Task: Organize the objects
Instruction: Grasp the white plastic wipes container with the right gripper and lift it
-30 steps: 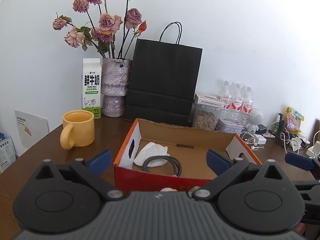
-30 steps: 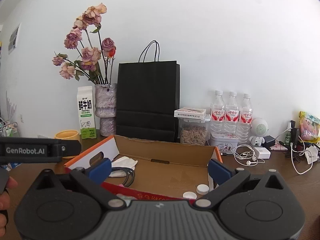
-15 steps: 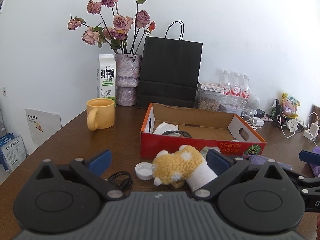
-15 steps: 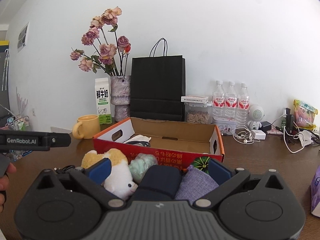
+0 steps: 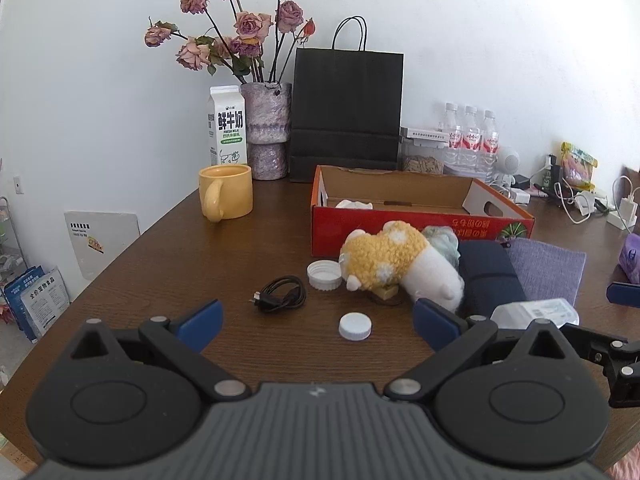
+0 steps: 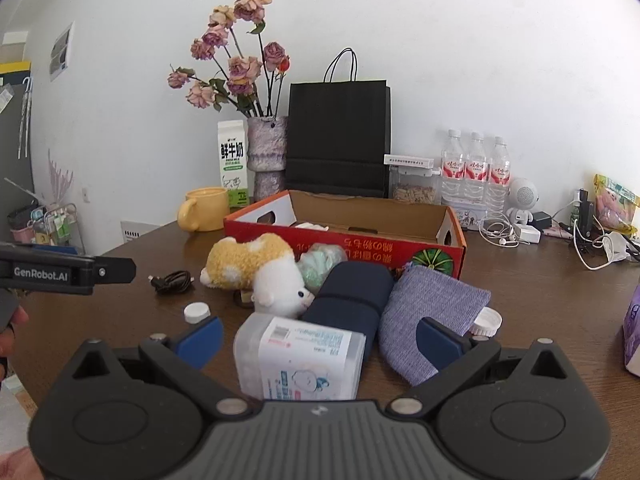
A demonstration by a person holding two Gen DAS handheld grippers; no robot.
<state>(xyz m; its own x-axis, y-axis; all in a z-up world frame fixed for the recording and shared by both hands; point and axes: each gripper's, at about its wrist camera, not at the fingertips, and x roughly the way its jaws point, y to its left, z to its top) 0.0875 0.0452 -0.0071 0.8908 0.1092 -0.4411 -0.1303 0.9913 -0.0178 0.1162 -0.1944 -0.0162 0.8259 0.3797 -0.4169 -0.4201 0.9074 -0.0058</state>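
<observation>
Clutter sat heaped on the table just in front of the red cardboard box (image 6: 344, 240): a fuzzy yellow-and-white plush toy (image 6: 256, 272), a smooth navy pouch (image 6: 348, 300), a woven lilac bag (image 6: 432, 308) and a clear plastic wipes box (image 6: 300, 356). A second earlier both cameras looked down into the box; they had since pulled back, so sorting looked barely begun. Left gripper (image 5: 316, 316) and right gripper (image 6: 320, 340) both gaped wide and empty, the left over a ribbed white cap (image 5: 355, 326) beside a coiled black cable (image 5: 280, 299).

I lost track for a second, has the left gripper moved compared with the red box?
Yes. The left gripper has pulled back from the red box, which was just beyond its fingertips before; toy and caps now lie between.
</observation>
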